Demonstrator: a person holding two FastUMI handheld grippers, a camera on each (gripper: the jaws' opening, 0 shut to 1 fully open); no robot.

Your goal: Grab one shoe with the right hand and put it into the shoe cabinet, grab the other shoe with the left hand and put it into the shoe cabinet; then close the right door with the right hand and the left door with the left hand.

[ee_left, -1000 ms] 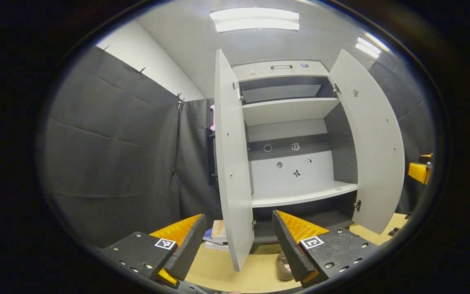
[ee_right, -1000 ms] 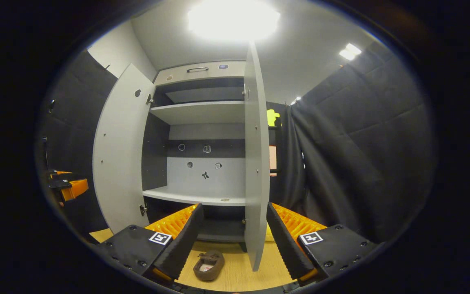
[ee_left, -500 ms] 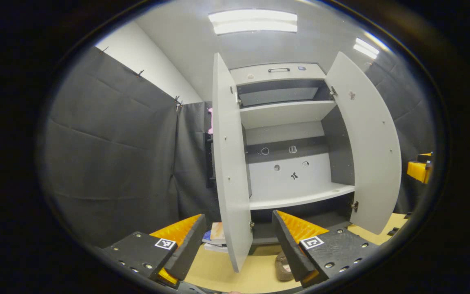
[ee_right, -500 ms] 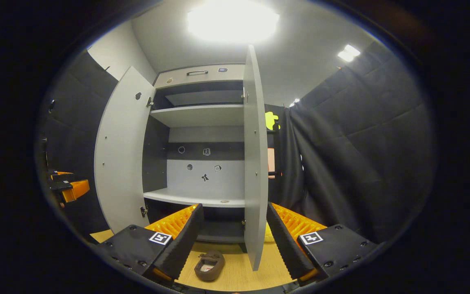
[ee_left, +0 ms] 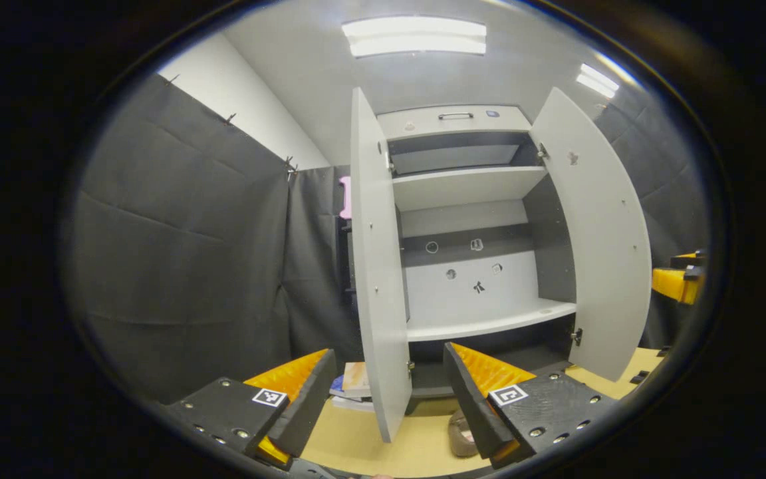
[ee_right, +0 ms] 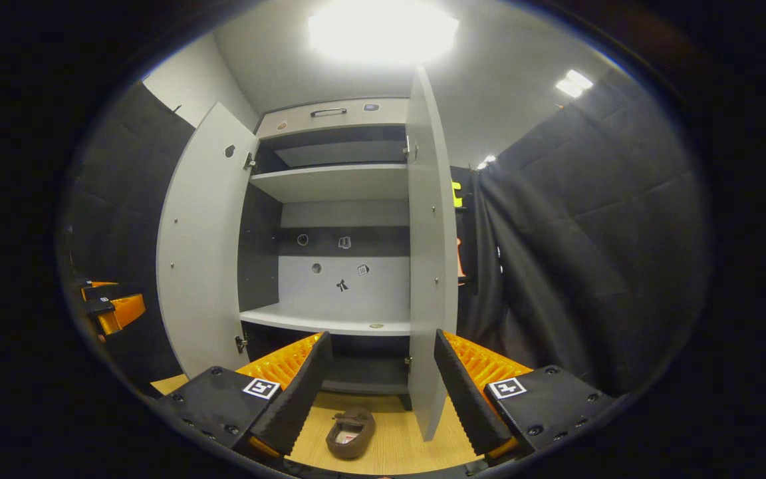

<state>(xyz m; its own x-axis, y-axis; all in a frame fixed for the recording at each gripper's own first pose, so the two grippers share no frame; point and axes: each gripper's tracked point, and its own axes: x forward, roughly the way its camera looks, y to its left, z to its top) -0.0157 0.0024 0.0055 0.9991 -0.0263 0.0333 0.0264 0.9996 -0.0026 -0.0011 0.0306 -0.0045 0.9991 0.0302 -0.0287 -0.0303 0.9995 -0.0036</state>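
Two smooth flat cabinet doors (ee_right: 431, 266) ajar, soft brown shoe (ee_right: 351, 432) on woodgrain floor, both ridged tongs (ee_right: 378, 392) released

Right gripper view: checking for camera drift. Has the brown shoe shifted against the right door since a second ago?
Yes. The brown shoe sits slightly nearer the right door bottom edge now.

The cabinet (ee_right: 330, 183) was pale grey, with dark grey side walls and a dark band across its back. The shoe (ee_right: 350, 433) was brown with a pale insole. The floor (ee_right: 396, 442) was light wood-grain.
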